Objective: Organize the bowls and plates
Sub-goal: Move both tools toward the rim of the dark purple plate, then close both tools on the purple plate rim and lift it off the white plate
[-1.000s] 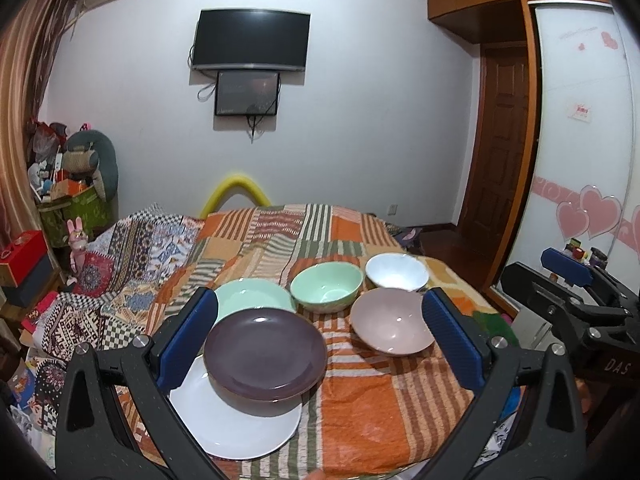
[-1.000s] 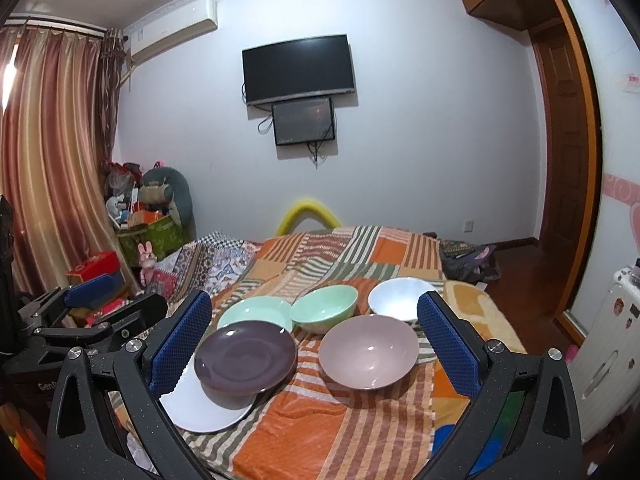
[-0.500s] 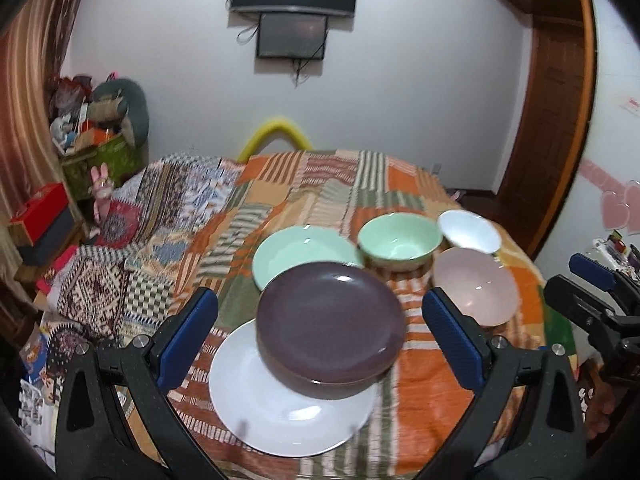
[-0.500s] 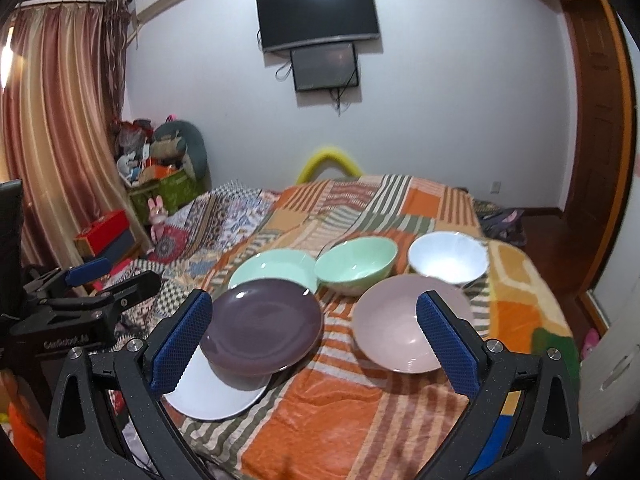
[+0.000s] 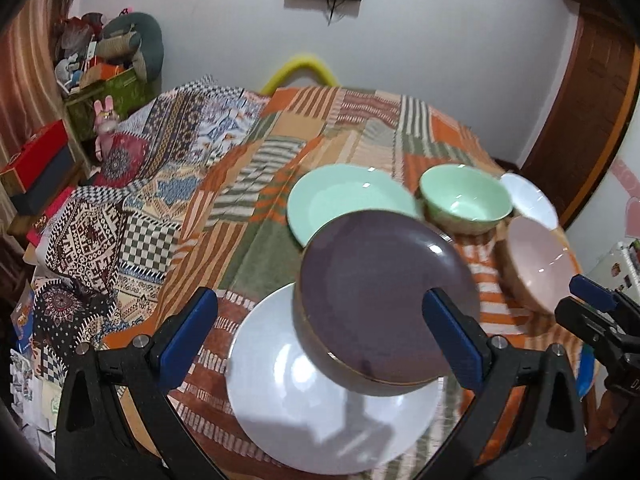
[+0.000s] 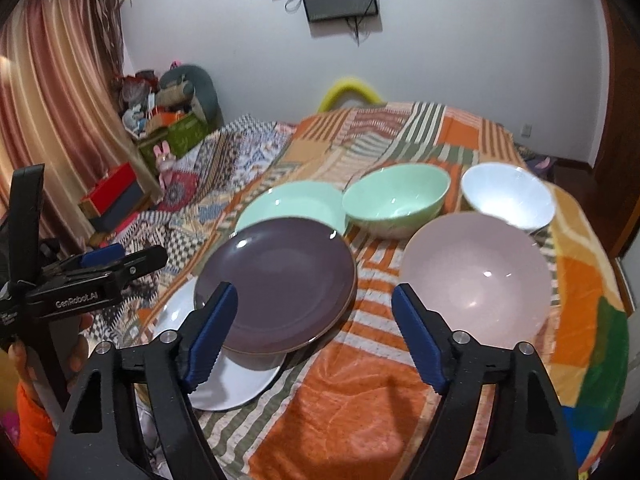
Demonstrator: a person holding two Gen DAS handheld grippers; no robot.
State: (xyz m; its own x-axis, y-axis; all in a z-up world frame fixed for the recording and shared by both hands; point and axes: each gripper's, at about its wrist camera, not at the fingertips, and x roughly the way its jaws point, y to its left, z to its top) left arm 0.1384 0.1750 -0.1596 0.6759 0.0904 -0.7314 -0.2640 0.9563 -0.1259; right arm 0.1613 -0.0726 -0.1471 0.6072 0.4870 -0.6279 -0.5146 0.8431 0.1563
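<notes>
Purple plate [image 6: 276, 284] atop white plate [image 6: 224, 380] on the bed [image 6: 360, 420], green plate [image 6: 292, 208] and three bowls apart, nothing stacked yet; left claw [image 5: 320, 332] wide and empty, right claw [image 6: 314, 332] just narrowing, empty.

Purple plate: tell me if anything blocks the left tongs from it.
Nothing visible does. The purple plate lies uncovered atop the white plate, directly ahead of the open left tongs, with only bare blanket around.

Plates [image 6: 276, 276], bowls [image 6: 476, 276] on quilted bed [image 6: 360, 392]
</notes>
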